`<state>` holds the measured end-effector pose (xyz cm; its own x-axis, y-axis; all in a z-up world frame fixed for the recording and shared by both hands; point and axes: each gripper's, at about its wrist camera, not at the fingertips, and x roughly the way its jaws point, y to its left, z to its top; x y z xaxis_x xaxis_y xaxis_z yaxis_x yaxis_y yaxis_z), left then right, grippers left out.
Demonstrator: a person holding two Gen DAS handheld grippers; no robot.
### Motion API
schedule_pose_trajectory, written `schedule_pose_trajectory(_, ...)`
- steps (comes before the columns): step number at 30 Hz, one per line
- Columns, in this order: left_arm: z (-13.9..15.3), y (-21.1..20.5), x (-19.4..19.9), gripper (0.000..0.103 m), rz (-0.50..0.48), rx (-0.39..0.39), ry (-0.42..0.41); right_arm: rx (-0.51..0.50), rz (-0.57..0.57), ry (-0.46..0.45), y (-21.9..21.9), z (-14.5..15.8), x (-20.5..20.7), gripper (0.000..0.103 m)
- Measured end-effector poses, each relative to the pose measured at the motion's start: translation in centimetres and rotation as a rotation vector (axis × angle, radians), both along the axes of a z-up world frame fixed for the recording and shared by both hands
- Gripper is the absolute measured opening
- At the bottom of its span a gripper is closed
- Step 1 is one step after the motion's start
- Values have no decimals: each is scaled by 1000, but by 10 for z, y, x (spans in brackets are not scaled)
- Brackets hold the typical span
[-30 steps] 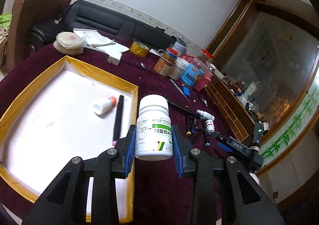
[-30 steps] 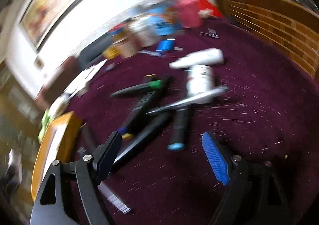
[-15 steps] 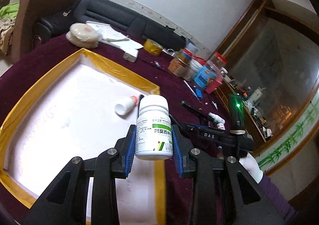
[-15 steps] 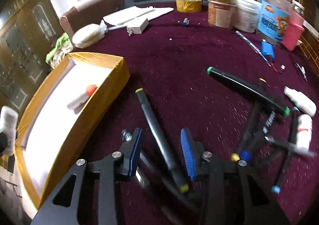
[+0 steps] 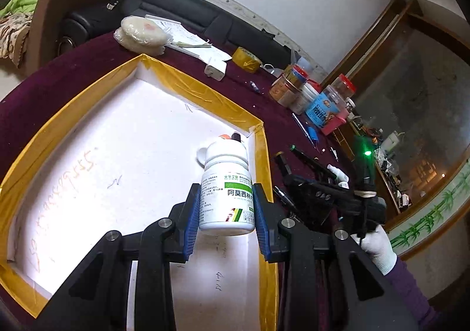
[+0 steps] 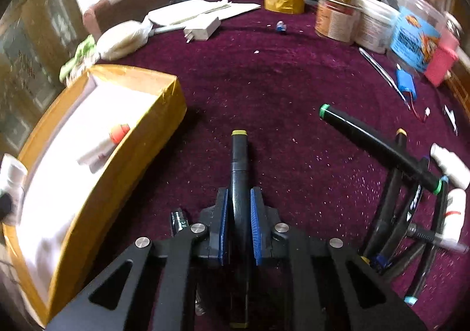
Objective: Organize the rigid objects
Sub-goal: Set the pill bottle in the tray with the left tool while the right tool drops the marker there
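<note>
Item 1: left gripper (image 5: 226, 207), blue pads clamped on white pill bottle (image 5: 226, 196). Bottle upright, green-striped label w/ printed text, held above the white floor of the yellow-edged tray (image 5: 265, 160), near tray's right wall.

Item 2: right gripper (image 6: 239, 215), clenched on black marker w/ yellow cap (image 6: 239, 160). Jaws have just been closing; marker sits between the pads, running lengthwise away from cam over the maroon cloth (image 6: 264, 81). Whether it is lifted or on cloth: cannot tell.

Item 3: tray contents, small white bottle w/ orange cap (image 6: 101, 147) lying on its side nr the wall facing the right gripper. In left view mostly hidden behind pill bottle.

Item 4: loose pile on cloth, right of right gripper: black marker w/ green caps (image 6: 379, 147), more dark pens crossed under it, two small white bottles (image 6: 451, 166) at the far right edge.

Item 5: far side of table: yellow tape roll (image 6: 284, 1), white charger plug (image 6: 202, 29), papers (image 6: 199, 9), jars (image 6: 337, 15), blue-labelled container (image 6: 414, 37), wrapped round pkg (image 5: 141, 34).

Item 6: white-gloved hand (image 5: 377, 246), purple sleeve, gripping right tool's handle in left view.
</note>
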<state>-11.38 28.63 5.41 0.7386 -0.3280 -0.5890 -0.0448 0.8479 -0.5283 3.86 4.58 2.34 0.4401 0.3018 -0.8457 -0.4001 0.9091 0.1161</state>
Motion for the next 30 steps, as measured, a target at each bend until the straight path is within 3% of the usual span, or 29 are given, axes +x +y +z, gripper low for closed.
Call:
schedule_pose_trajectory(8, 18, 15, 1, 31, 25, 71, -9, 202, -65, -68, -30, 47, -7, 13)
schedule_pose_trajectory(14, 31, 18, 26, 31, -4, 129, 9, 418, -48, -15, -36, 79, -12, 13)
schedule_pose_trajectory(22, 12, 17, 95, 31, -51, 165, 139, 580, -13, 188, 8, 59, -10, 13)
schedule_pose_trajectory(30, -24, 26, 132, 31, -16, 154, 238, 619, -1, 304, 60, 33, -3, 13)
